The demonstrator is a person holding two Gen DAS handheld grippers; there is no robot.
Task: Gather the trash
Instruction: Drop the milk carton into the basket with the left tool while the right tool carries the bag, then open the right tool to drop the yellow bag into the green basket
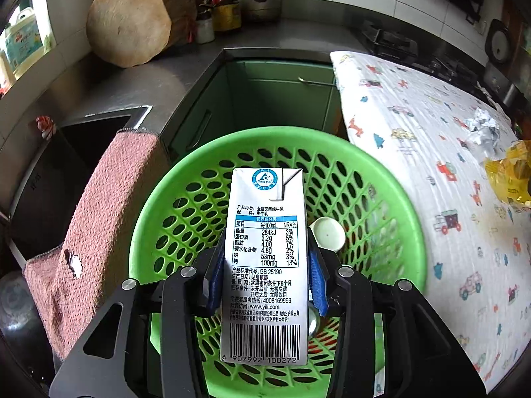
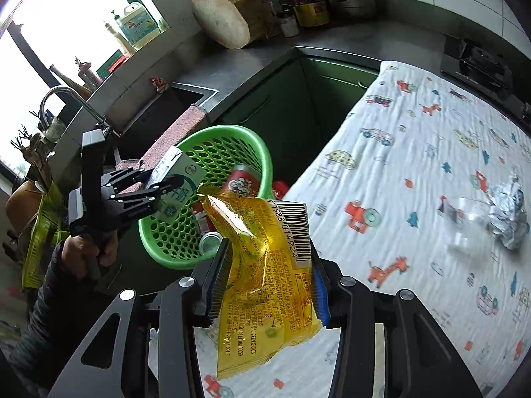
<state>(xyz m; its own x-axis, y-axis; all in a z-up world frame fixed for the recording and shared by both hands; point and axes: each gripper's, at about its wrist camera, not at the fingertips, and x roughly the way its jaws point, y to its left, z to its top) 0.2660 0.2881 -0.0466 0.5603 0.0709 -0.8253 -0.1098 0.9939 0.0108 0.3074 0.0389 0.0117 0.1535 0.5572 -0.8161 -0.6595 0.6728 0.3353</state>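
My left gripper (image 1: 265,265) is shut on a white milk carton (image 1: 265,265) and holds it above the green perforated basket (image 1: 391,179). The same carton (image 2: 179,179) and left gripper (image 2: 156,185) show in the right wrist view over the basket (image 2: 255,152). A white cap (image 1: 328,233) and a red can (image 2: 240,180) lie in the basket. My right gripper (image 2: 268,282) is shut on a yellow snack wrapper (image 2: 265,282), above the table's near edge beside the basket. Crumpled foil (image 2: 507,212) and a clear plastic cup (image 2: 464,219) lie on the patterned tablecloth (image 2: 415,132).
A pink towel (image 1: 109,215) hangs over the sink edge left of the basket. The steel sink (image 2: 156,112) and faucet (image 2: 66,99) are at left. A round wooden chopping block (image 1: 129,25), bottles and a pot (image 1: 262,0) stand on the far counter. Green cabinets (image 1: 285,96) are behind the basket.
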